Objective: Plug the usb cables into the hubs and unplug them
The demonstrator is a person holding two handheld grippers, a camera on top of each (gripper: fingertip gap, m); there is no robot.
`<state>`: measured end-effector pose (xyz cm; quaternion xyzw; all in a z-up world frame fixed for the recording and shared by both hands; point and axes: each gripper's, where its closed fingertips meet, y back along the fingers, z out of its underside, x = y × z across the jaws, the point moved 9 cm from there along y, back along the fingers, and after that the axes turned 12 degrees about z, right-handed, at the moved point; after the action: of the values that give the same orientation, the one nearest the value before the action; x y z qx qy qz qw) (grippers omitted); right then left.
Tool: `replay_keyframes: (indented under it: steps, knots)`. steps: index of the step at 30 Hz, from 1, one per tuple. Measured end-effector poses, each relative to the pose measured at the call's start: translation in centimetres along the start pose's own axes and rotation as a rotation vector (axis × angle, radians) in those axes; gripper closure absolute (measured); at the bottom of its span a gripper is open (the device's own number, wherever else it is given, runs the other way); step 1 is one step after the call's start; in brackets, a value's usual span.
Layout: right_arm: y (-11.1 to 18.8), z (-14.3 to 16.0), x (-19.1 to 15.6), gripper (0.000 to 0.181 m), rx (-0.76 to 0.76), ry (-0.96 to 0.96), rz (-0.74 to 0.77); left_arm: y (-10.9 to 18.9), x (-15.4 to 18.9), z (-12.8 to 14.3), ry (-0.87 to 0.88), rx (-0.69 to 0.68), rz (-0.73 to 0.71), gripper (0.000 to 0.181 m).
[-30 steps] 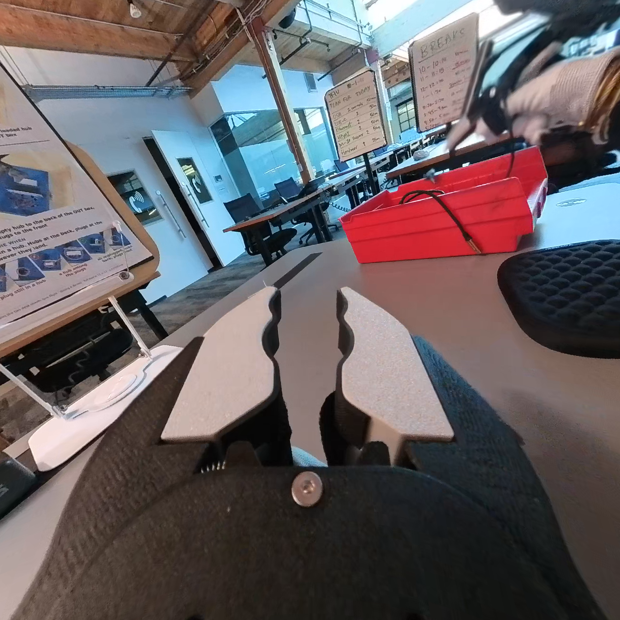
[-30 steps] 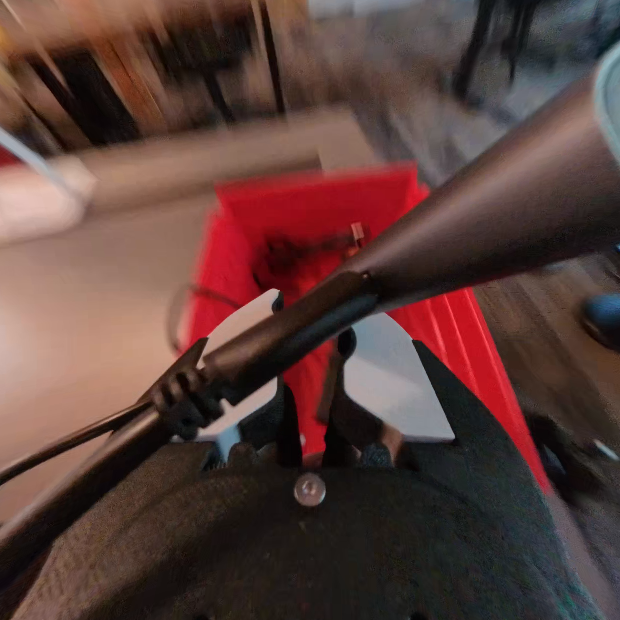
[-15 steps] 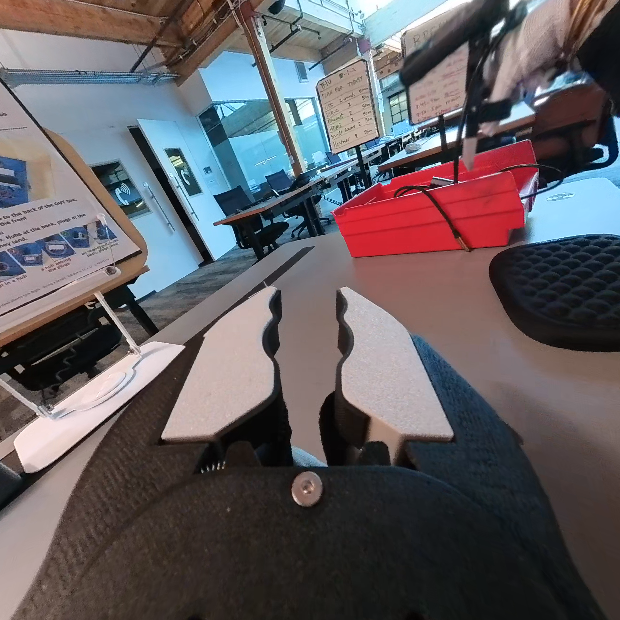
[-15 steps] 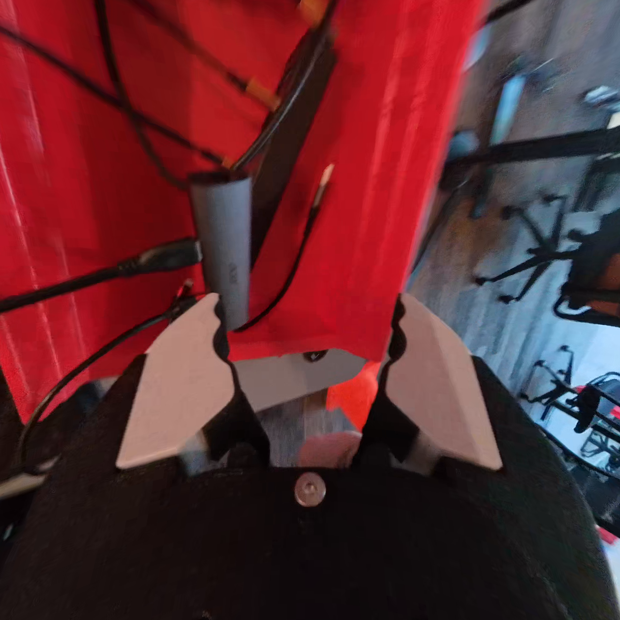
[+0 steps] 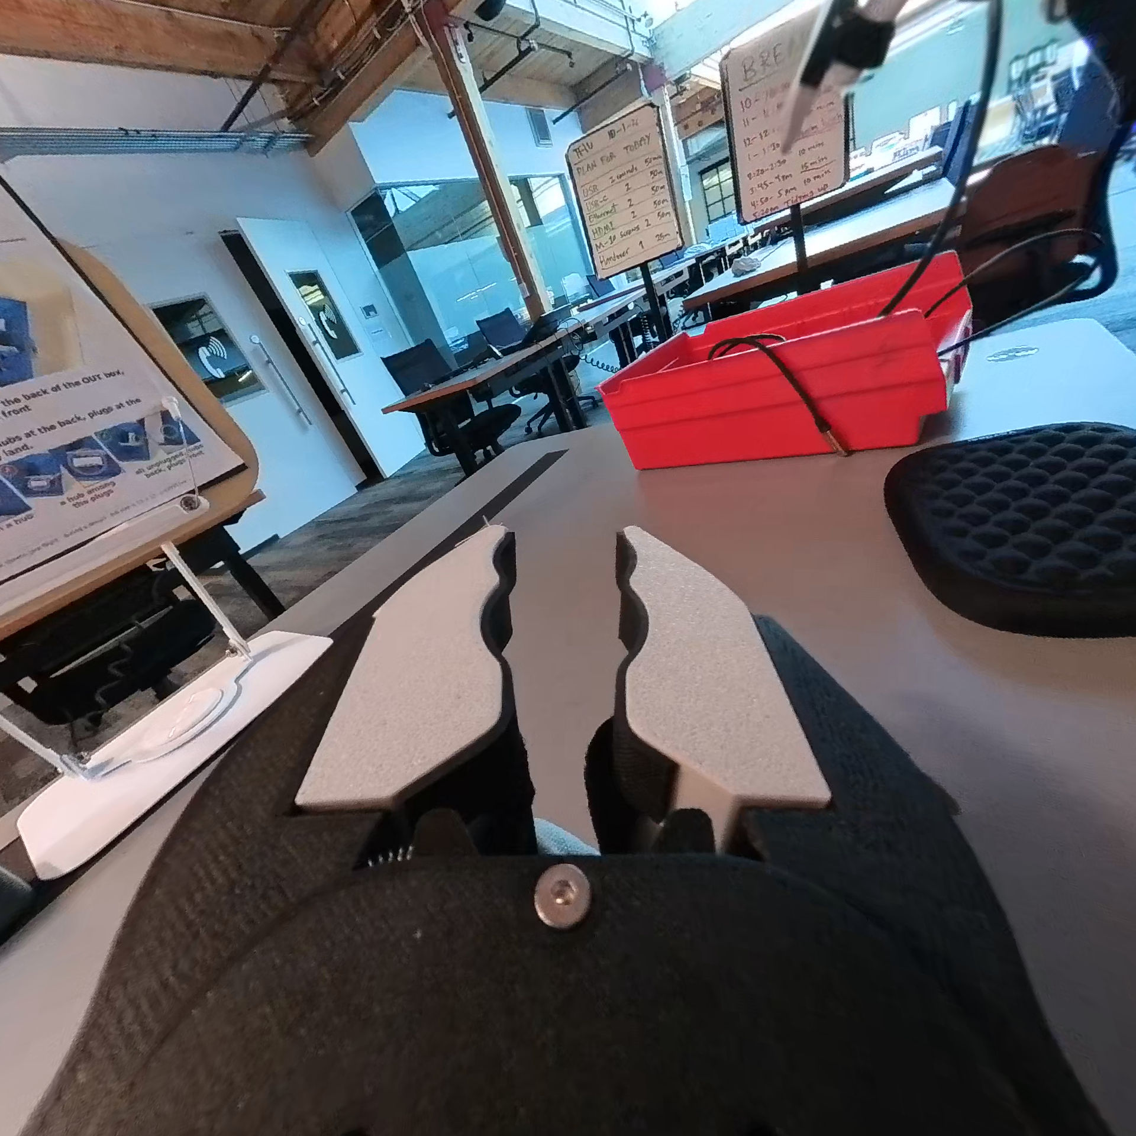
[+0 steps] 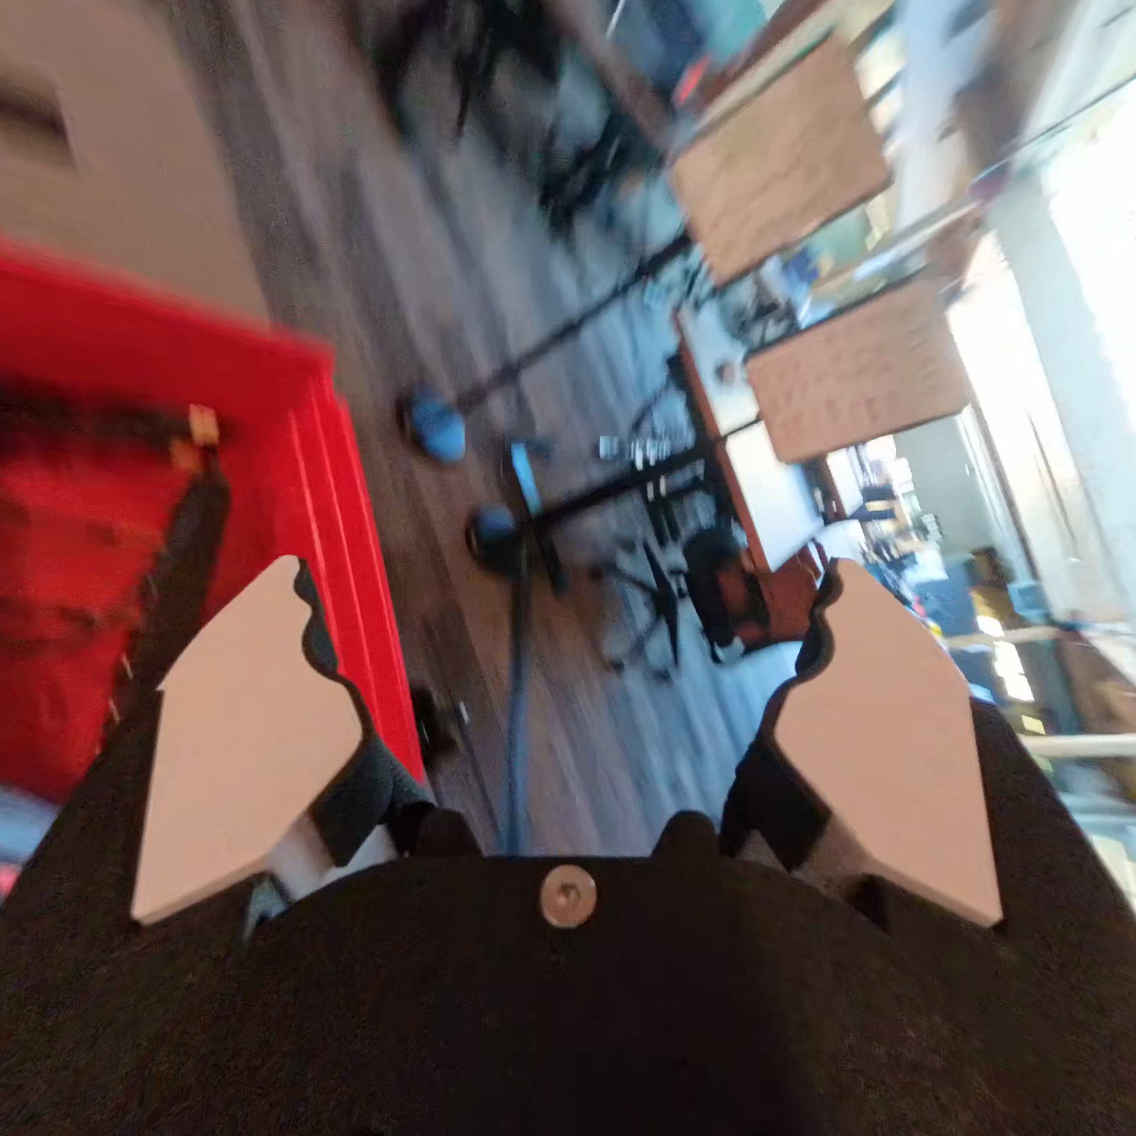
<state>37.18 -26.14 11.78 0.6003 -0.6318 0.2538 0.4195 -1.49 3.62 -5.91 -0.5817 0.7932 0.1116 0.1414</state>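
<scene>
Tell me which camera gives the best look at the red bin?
The left wrist view. It shows the red bin sharp and whole on the grey table, with a thin black cable draped over its front wall. The right wrist view catches only one corner of it, close and smeared by motion blur.

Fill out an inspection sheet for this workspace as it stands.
Surface: grey table, bare ahead of the left hand-held gripper.
Job's things: red bin at the far side; hubs not visible.
Clutter: black mesh pad; instruction sheet on a stand.
Grippers: left hand-held gripper low over the table, slightly open, empty; right hand-held gripper wide open, empty, view blurred.
Cables: black cable draped over the bin's front wall.
Surroundings: whiteboards, desks, office chairs.
</scene>
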Motion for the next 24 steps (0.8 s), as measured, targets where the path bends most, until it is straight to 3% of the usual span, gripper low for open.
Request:
replay_keyframes:
  steps: [3, 6, 9, 11, 13, 15, 18, 19, 21, 23, 24]
  knots:
    - [-2.1, 0.1, -1.5, 0.035, -0.239, 0.284, -0.095, 0.0, 0.1, -0.1, -0.014, -0.004, 0.003, 0.151]
    - [-3.4, -1.6, -1.0, 0.036, -0.243, 0.444, 0.022, 0.0, 0.1, 0.0, -0.020, -0.012, 0.001, 0.151]
    - [-3.7, -5.8, -0.4, 0.035, 0.041, 0.574, 0.270, 0.0, 0.1, -0.1, -0.017, -0.006, 0.002, 0.151]
    - [-2.5, -8.8, 0.1, 0.035, 0.326, 0.650, 0.550, -0.1, 0.1, -0.1, -0.018, -0.010, 0.004, 0.150]
    - [-1.0, -10.6, -0.1, 0.035, 0.552, 0.701, 0.675, -0.1, 0.2, -0.1, -0.022, -0.012, 0.004, 0.150]
    - [0.4, -11.9, -0.1, 0.035, 0.703, 0.726, 0.831, -0.1, 0.1, -0.1, -0.025, -0.013, 0.000, 0.150]
    - [0.7, -13.3, -0.5, 0.037, 0.801, 0.798, 0.907, -0.1, 0.1, 0.1, -0.018, -0.020, -0.002, 0.150]
    - [0.4, -13.5, -0.8, 0.046, 0.804, 0.856, 0.892, -0.1, 0.0, 0.2, -0.019, -0.025, -0.004, 0.150]
    - [-1.0, -13.3, -1.4, 0.107, 0.692, 1.016, 0.719, -0.1, 0.0, 0.2, -0.019, -0.029, -0.006, 0.150]
    - [-2.5, -13.3, -1.0, 0.098, 0.499, 1.084, 0.687, -0.1, 0.0, 0.1, -0.019, -0.026, -0.006, 0.151]
    - [-3.3, -13.2, -0.5, 0.082, 0.375, 1.091, 0.680, -0.1, 0.0, 0.1, -0.020, -0.027, -0.007, 0.151]
